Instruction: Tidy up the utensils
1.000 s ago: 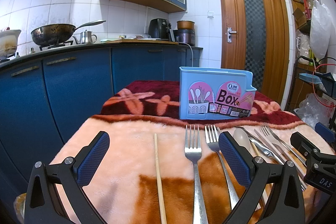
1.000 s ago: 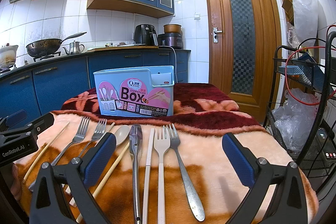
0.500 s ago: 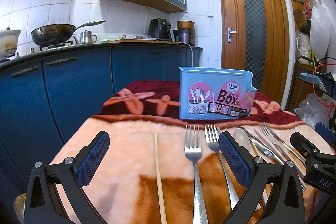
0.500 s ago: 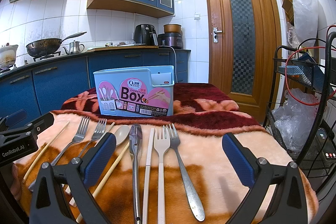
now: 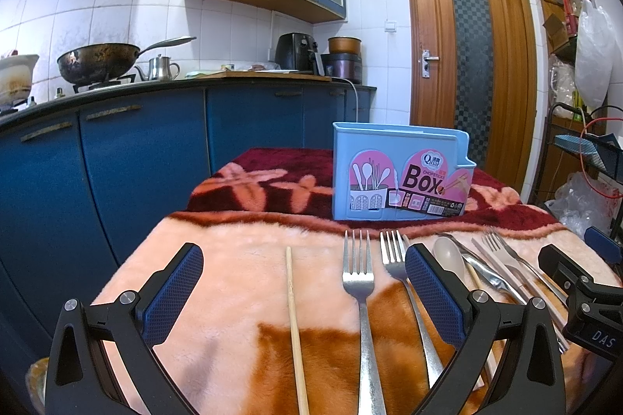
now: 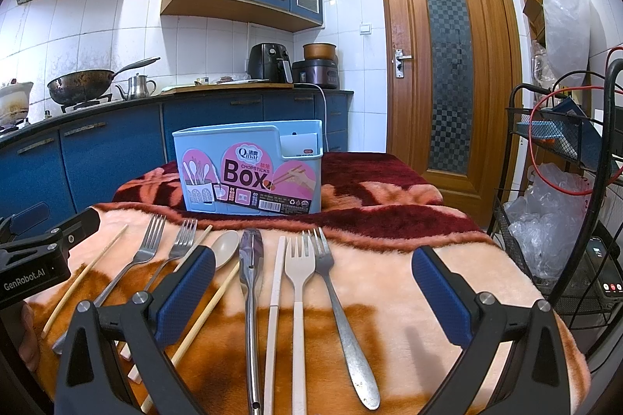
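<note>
Left hand-held gripper [image 5: 304, 292], right hand-held gripper [image 6: 313, 292]: black plastic arms, silver pivot screws, blue textured pads [image 5: 173, 288]; white "GenRobot.AI", "DAS" lettering.

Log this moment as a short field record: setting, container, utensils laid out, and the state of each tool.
setting: kitchen, table under a plush blanket
container: blue chopsticks box, upright at the far side of the row
utensils: metal forks, cream plastic fork, beige spoon, wooden chopsticks, all lying flat on the blanket
left tool: open, holding nothing
right tool: open, holding nothing
progress: no utensil visibly in the box
</note>
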`<state>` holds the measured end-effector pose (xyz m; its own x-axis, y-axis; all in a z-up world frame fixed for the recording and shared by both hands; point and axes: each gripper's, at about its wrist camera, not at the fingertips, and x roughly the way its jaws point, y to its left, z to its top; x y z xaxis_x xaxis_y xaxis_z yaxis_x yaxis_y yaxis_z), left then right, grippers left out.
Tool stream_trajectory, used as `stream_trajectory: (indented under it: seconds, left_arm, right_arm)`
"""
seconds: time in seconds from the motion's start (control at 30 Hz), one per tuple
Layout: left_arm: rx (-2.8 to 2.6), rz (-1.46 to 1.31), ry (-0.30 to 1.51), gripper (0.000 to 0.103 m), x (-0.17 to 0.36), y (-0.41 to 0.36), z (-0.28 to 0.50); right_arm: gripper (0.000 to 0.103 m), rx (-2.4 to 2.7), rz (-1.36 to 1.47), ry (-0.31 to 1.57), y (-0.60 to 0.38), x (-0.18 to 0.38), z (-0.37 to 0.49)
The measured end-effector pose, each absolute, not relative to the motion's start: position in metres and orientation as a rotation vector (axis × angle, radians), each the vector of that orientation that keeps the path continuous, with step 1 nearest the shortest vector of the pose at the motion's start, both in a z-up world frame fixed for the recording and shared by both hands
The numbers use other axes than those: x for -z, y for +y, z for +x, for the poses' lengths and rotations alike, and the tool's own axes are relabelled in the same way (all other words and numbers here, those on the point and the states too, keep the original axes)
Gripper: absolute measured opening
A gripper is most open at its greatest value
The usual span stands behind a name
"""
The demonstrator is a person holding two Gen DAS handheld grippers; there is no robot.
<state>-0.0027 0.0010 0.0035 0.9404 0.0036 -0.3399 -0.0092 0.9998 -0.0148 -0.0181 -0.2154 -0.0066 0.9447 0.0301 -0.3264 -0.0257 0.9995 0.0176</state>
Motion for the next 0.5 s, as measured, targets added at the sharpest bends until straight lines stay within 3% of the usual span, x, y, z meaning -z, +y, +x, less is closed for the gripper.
stream_trajectory:
  seconds: [0.5]
  left_arm:
    - [0.067, 0.025, 0.468, 0.103, -0.015, 0.012, 0.018]
  right_arm:
    - [0.103, -0.051, -0.059, 0.523, -0.218, -0.004, -0.002]
